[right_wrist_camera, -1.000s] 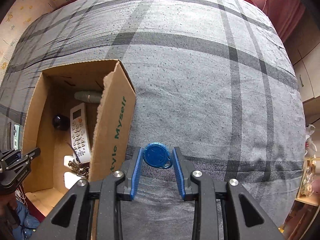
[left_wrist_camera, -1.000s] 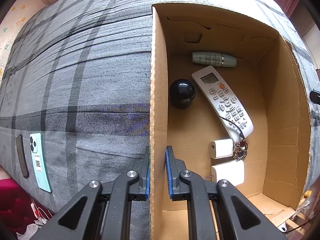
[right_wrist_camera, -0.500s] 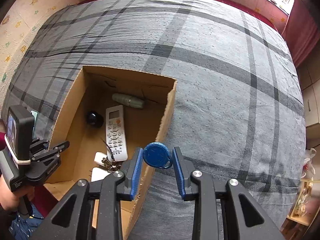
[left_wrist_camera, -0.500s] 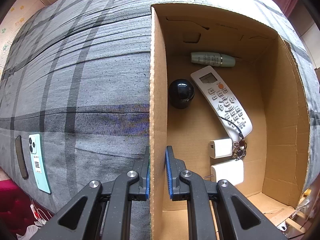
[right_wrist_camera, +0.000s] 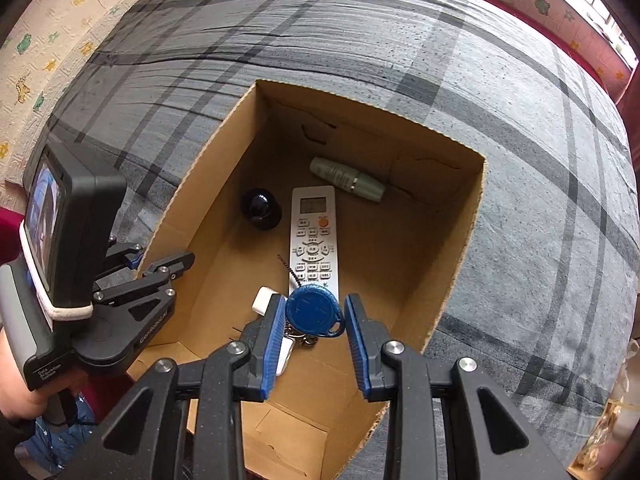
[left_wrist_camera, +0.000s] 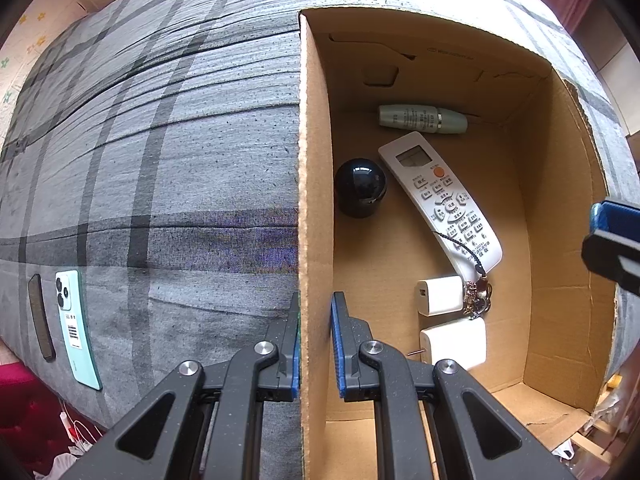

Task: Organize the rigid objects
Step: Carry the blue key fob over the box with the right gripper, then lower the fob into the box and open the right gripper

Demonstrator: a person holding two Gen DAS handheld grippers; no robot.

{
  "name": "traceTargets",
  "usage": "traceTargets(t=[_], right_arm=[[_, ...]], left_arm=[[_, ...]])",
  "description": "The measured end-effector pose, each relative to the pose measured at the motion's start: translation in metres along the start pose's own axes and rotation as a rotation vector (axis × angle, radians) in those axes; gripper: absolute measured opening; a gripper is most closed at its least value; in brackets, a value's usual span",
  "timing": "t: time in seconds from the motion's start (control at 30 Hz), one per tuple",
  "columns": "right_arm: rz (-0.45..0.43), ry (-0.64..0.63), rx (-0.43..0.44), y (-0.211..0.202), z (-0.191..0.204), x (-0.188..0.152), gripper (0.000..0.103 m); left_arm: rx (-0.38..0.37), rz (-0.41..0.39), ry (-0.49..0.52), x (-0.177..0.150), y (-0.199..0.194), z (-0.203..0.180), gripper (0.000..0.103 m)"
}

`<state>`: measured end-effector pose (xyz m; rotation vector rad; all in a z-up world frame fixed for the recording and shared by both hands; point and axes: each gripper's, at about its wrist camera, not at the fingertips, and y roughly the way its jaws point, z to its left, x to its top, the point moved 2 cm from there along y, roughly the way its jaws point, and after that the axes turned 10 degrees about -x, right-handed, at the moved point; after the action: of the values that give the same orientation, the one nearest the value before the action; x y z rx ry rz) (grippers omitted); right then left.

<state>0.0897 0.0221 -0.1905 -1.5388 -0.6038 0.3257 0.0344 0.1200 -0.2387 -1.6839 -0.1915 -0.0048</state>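
Now right gripper (right_wrist_camera: 312,316) clamps round blue key fob (right_wrist_camera: 313,311); left gripper (left_wrist_camera: 315,340) pinches cardboard box wall (left_wrist_camera: 314,200).

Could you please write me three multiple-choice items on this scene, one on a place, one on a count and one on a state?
1. Where does the mint-green phone lie?
A. inside the cardboard box
B. on the grey plaid cover, outside the box
C. between the right gripper's pads

2. How many white charger blocks lie in the cardboard box?
A. one
B. two
C. four

3. What is the left gripper doing?
A. clamping the box's wall
B. hanging open over the remote
C. holding the blue tag

Answers:
1. B: it rests on the cover left of the box wall.
2. B: two white blocks sit near the remote's lower end.
3. A: its pads press either side of the cardboard edge, while the right gripper holds the blue tag.
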Motion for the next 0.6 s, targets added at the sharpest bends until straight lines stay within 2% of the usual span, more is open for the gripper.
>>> traceTargets(t=[0.6], right_arm=[[0.076, -0.057, 0.005, 0.059, 0.032, -0.003, 0.033]], left_arm=[[-0.003, -0.001, -0.001, 0.0, 0.001, 0.0, 0.013]])
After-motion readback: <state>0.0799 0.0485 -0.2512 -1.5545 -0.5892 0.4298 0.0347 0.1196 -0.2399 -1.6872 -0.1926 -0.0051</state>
